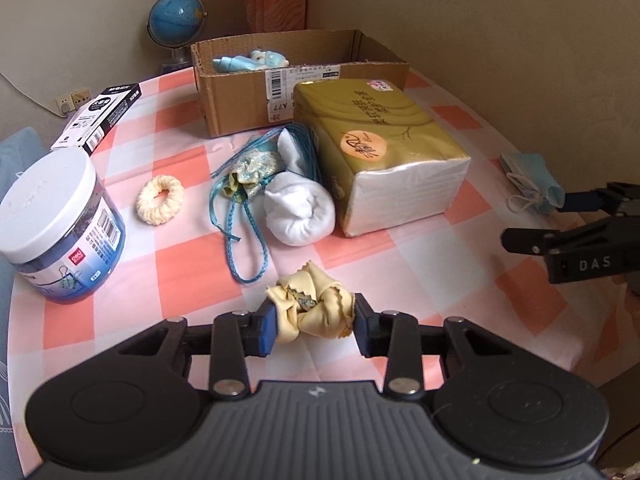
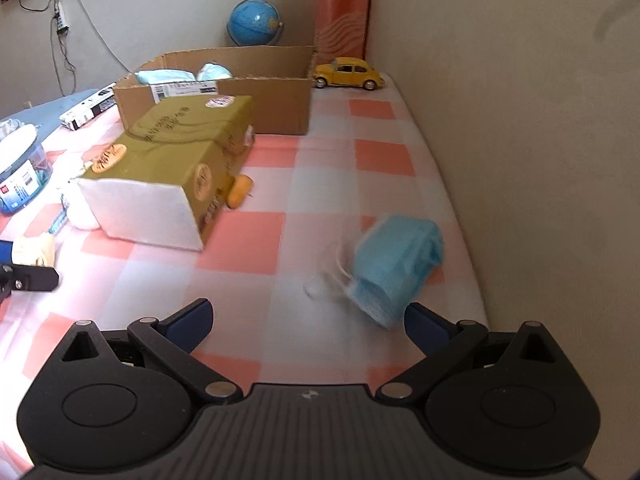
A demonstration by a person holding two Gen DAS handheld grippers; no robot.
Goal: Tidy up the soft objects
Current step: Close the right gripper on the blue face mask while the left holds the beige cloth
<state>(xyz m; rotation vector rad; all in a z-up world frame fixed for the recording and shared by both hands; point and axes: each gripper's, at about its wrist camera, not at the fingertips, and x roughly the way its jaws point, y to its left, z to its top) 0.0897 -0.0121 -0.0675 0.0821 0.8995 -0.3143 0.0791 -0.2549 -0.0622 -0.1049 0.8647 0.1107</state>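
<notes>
My left gripper (image 1: 315,322) is shut on a crumpled yellow cloth (image 1: 310,312) low over the checked table (image 1: 188,232). Beyond it lie a rolled white sock (image 1: 298,212), a blue corded pouch (image 1: 250,172) and a cream scrunchie (image 1: 160,199). An open cardboard box (image 1: 296,80) at the back holds light-blue soft items (image 1: 250,62). My right gripper (image 2: 308,326) stands open, with a folded blue face mask (image 2: 396,268) just ahead, nearer its right finger and not touched. In the left wrist view the right gripper (image 1: 532,220) sits next to the mask (image 1: 532,180).
A gold tissue pack (image 1: 384,152) lies in front of the box. A white-lidded jar of clips (image 1: 56,224) and a black-and-white carton (image 1: 98,118) stand at the left. A globe (image 1: 176,24), a yellow toy car (image 2: 348,73) and a small orange thing (image 2: 239,191) are also there. Walls close the right side.
</notes>
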